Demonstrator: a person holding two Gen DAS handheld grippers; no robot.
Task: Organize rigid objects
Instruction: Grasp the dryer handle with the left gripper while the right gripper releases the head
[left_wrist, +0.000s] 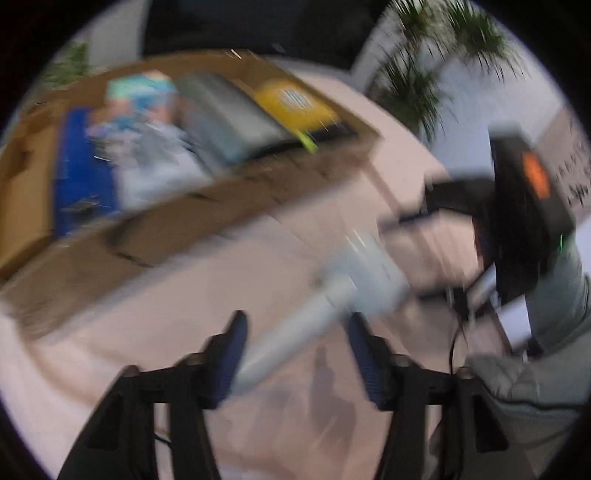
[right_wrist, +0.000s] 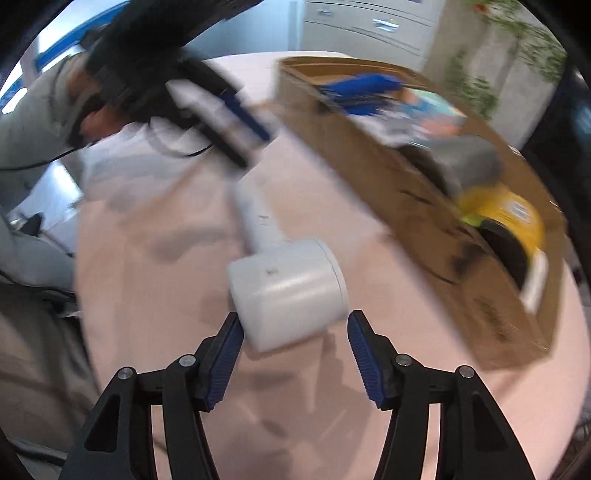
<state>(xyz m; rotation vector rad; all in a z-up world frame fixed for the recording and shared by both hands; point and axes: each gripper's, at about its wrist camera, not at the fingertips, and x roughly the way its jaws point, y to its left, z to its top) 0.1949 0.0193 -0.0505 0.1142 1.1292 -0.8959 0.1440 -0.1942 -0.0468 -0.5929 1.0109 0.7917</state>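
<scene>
Now both my claws are apart around the white hammer (right_wrist: 284, 280) lying on the pink table (right_wrist: 155, 295) beside the box (right_wrist: 406, 192). My right claw (right_wrist: 295, 328) should close gently on the fat head, my left claw (left_wrist: 295, 332) on the handle. Everything in the box looks too blurry to name.
</scene>
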